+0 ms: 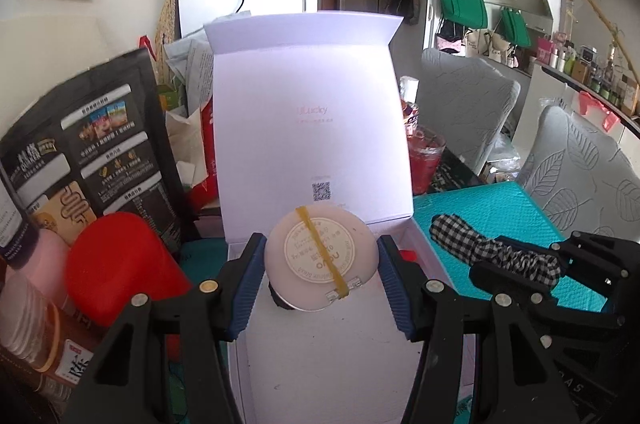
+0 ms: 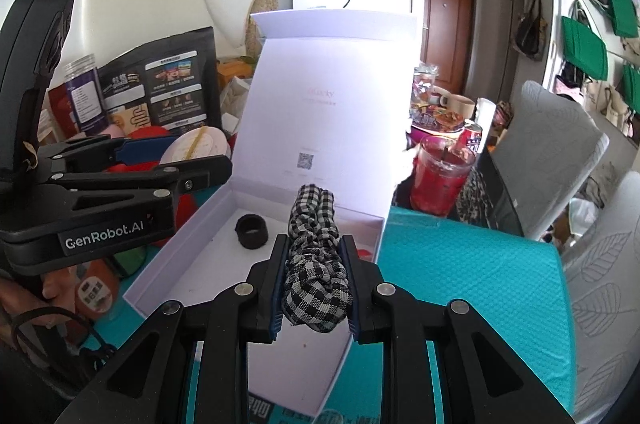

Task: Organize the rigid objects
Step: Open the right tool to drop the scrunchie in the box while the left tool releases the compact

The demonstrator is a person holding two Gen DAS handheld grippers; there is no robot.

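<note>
1. Far left on the table: a black printed pouch (image 1: 92, 148) stands upright with a red rounded object (image 1: 116, 268) in front of it, both beside the white box (image 1: 320, 364).
2. My left gripper (image 1: 320, 264) is clamped on a round pale compact (image 1: 320, 258), a yellow rubber band (image 1: 320, 252) crossing its labelled face; I hold it above the near end of the box.
3. Centre: the box sits open on the teal mat (image 2: 472, 284), its lid (image 2: 332, 104) upright at the back. A black ring-shaped item (image 2: 252, 231) lies on the box floor.
4. My right gripper (image 2: 316, 284) is pinched tight on a black-and-white checked scrunchie (image 2: 316, 264), held over the box's right side.
5. Right: a red-filled glass jar (image 2: 440, 180) stands just beyond the mat.
</note>
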